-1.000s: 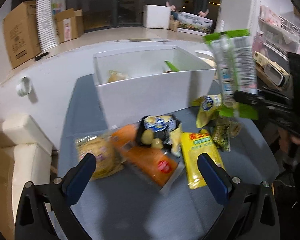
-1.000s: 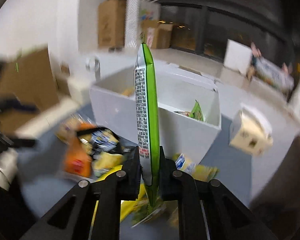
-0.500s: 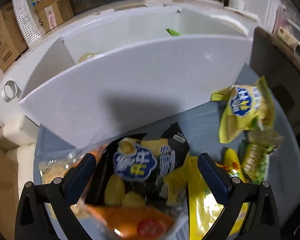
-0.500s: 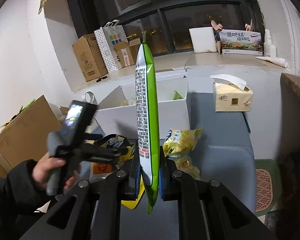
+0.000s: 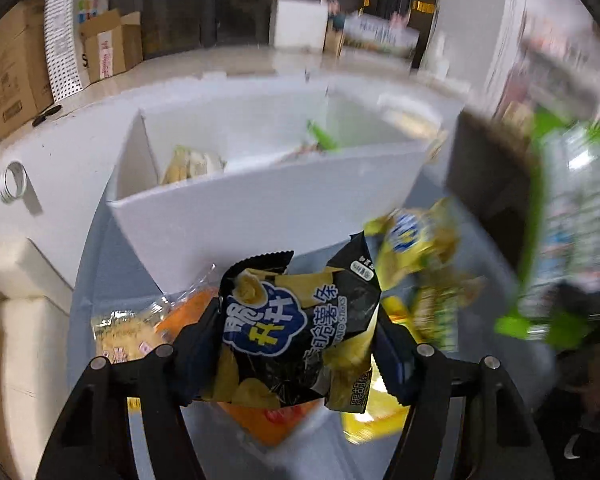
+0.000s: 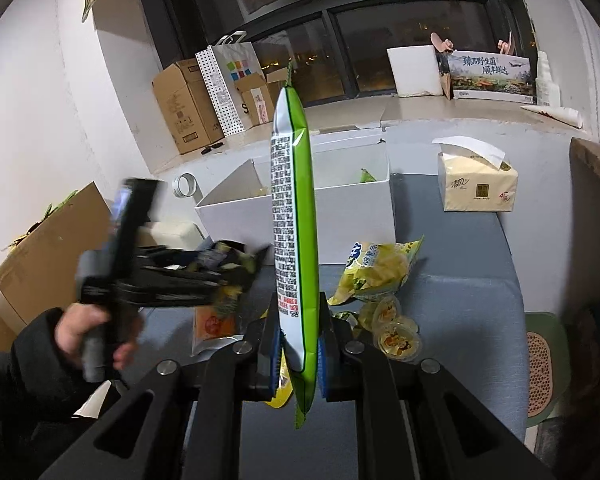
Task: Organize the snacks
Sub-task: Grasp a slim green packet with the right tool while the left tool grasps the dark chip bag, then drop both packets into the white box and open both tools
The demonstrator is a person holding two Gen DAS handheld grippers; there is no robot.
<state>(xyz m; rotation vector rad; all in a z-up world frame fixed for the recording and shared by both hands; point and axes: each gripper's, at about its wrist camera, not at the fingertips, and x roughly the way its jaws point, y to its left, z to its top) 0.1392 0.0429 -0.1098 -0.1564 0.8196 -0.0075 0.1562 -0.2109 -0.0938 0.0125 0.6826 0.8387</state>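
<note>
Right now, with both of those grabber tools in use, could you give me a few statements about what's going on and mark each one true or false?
1. The left gripper is closed on a black chip bag. True.
2. The right gripper is empty. False: it clamps a tall green snack packet, held upright.
3. The white box already has some snacks inside. True: a green packet and a yellowish one show in it.
4. The tissue box sits inside the white box. False: it stands apart on the grey surface, to the right.
5. The yellow chip bag is held in the air. False: it lies on the grey surface in front of the white box.
</note>
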